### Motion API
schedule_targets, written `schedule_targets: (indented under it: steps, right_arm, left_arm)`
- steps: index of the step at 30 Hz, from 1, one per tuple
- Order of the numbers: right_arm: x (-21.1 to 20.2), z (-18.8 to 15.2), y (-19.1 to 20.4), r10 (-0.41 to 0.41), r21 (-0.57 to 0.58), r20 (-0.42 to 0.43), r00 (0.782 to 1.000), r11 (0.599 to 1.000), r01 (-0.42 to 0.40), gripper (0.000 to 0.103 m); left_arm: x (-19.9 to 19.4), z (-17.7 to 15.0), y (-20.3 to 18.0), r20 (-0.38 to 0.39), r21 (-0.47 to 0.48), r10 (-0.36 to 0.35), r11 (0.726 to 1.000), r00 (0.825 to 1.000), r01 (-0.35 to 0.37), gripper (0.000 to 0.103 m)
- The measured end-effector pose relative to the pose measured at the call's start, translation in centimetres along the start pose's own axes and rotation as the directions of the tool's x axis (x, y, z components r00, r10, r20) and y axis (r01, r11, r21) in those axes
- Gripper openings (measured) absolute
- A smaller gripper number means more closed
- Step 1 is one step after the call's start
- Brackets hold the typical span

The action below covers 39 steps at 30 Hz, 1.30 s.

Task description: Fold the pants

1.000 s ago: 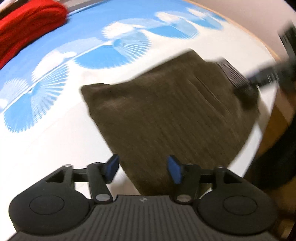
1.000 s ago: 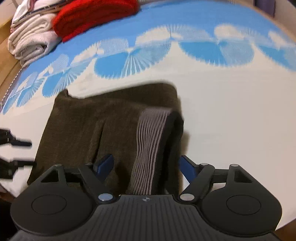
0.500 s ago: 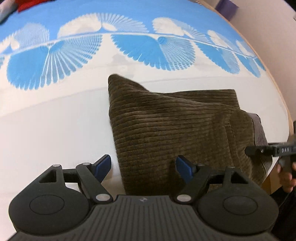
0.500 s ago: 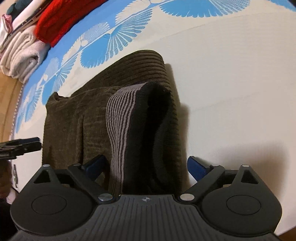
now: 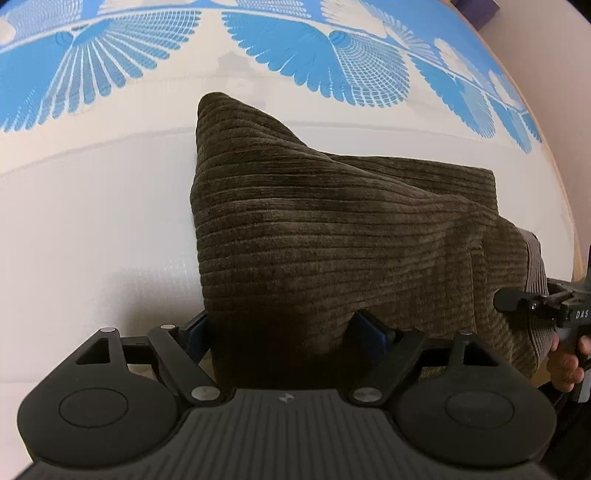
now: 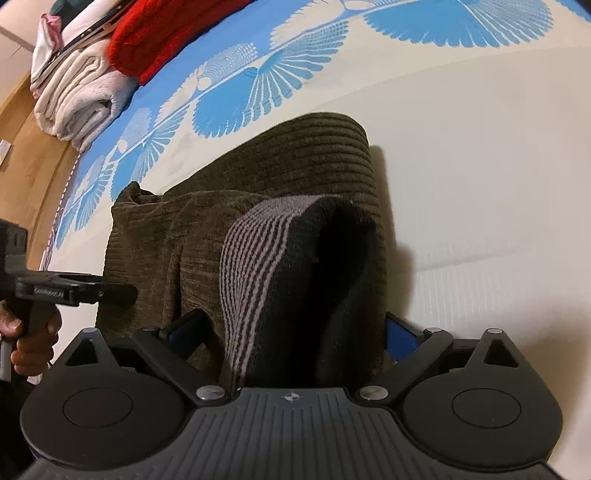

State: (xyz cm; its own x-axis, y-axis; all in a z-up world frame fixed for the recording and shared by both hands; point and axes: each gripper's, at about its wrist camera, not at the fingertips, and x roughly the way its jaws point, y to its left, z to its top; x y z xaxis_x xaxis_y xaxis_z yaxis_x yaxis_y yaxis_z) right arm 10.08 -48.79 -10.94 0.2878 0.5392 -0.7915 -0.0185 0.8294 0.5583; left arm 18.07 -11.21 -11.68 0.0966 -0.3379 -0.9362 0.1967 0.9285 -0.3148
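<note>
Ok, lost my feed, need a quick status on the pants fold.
Left gripper and right gripper just opened wide, straddling the near edge. Pants folded on the bedsheet. Nothing in the way.

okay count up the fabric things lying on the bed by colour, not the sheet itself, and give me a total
Brown: 1, the corduroy pants
Red: 1, the folded knit
Cream: 1, the folded blanket
Other: at least 1, a mixed pile behind the blanket, cut off by the frame's edge
Total: at least 4
</note>
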Motion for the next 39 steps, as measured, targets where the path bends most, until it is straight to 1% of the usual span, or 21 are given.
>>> schedule_targets:
  steps: [3,6,8,10,11,13,15,19,22,25,27,28,29,30,31,32,33,34,35,36,39]
  right_arm:
    - [-0.1,0.2,-0.2,0.001,-0.003,0.016,1.000,1.000,-0.001,0.087]
    - [-0.4,0.3,0.2,0.006,-0.034,0.031,1.000,0.999,-0.005,0.075]
    - [-0.7,0.4,0.5,0.009,-0.058,0.046,0.999,0.998,-0.007,0.067]
    - [-1.2,0.7,0.7,0.007,-0.061,0.082,0.997,0.998,-0.002,0.059]
    - [-1.5,0.9,0.9,0.006,-0.065,0.105,0.994,0.998,0.001,0.057]
    - [-2.2,1.6,1.4,0.013,-0.074,0.163,0.987,0.997,-0.001,0.053]
    - [-2.9,2.6,2.1,0.038,-0.091,0.223,0.974,0.996,-0.018,0.051]
    - [-3.2,4.8,4.1,0.081,-0.131,0.312,0.947,0.991,-0.042,0.051]
    - [-3.2,6.8,6.0,0.112,-0.175,0.353,0.929,0.983,-0.052,0.051]
    - [-2.8,8.7,7.9,0.142,-0.220,0.394,0.908,0.974,-0.057,0.051]
    - [-2.2,10.0,8.6,0.153,-0.235,0.404,0.902,0.970,-0.059,0.051]
    - [-1.8,10.5,8.9,0.156,-0.237,0.404,0.901,0.970,-0.062,0.051]
    - [-1.2,11.1,9.1,0.151,-0.231,0.400,0.904,0.971,-0.060,0.052]
    - [-0.5,11.6,9.2,0.130,-0.213,0.394,0.910,0.976,-0.047,0.057]
    - [0.6,12.2,9.3,0.078,-0.181,0.380,0.922,0.983,-0.008,0.065]
    - [1.9,12.5,9.7,0.007,-0.158,0.366,0.931,0.986,0.054,0.070]
    - [2.9,12.7,9.9,-0.068,-0.143,0.355,0.932,0.982,0.126,0.073]
    - [3.8,12.9,9.9,-0.147,-0.124,0.355,0.923,0.972,0.202,0.072]
    - [4.4,13.2,9.7,-0.215,-0.090,0.357,0.909,0.961,0.262,0.072]
    - [4.6,13.4,9.3,-0.243,-0.058,0.359,0.901,0.958,0.281,0.073]
    - [3.9,13.9,9.1,-0.224,-0.015,0.379,0.898,0.969,0.248,0.072]
  left_arm:
    - [0.2,0.2,-0.2,0.012,0.004,0.001,1.000,1.000,-0.001,0.086]
    - [0.0,0.5,-1.1,0.024,0.014,0.025,1.000,0.999,-0.025,0.076]
    - [-0.8,0.8,-1.6,0.040,0.018,0.045,0.999,0.998,-0.046,0.054]
    - [-2.0,1.4,-2.2,0.070,0.046,0.056,0.997,0.996,-0.059,0.042]
    - [-2.7,1.7,-2.6,0.097,0.064,0.059,0.996,0.994,-0.065,0.038]
    - [-4.4,2.3,-3.6,0.167,0.108,0.082,0.989,0.983,-0.101,0.037]
    - [-5.9,2.7,-4.6,0.238,0.148,0.115,0.977,0.965,-0.153,0.037]
    - [-8.8,4.3,-3.8,0.354,0.117,0.142,0.974,0.924,-0.195,0.037]
    - [-10.5,5.6,-2.4,0.412,0.082,0.154,0.975,0.898,-0.205,0.037]
    - [-11.5,6.9,-0.9,0.447,0.049,0.153,0.979,0.881,-0.195,0.037]
    - [-11.9,7.6,0.2,0.458,0.024,0.153,0.983,0.876,-0.184,0.037]
    - [-11.7,7.9,0.9,0.457,0.014,0.150,0.984,0.877,-0.175,0.040]
    - [-11.5,8.2,1.6,0.449,0.004,0.154,0.985,0.880,-0.174,0.048]
    - [-11.0,8.6,2.4,0.432,-0.020,0.191,0.979,0.882,-0.203,0.051]
    - [-10.6,8.9,3.1,0.419,-0.051,0.251,0.966,0.873,-0.253,0.051]
    - [-10.6,9.1,3.8,0.411,-0.080,0.312,0.949,0.857,-0.306,0.051]
    - [-10.6,9.2,4.2,0.404,-0.097,0.355,0.933,0.843,-0.347,0.051]
    - [-10.6,9.2,4.5,0.399,-0.096,0.366,0.929,0.841,-0.358,0.050]
    - [-10.7,9.1,4.7,0.396,-0.089,0.348,0.936,0.850,-0.342,0.050]
    - [-10.9,8.9,4.6,0.394,-0.075,0.316,0.947,0.863,-0.313,0.050]
    - [-11.0,8.0,3.4,0.390,0.016,0.233,0.966,0.891,-0.259,0.050]
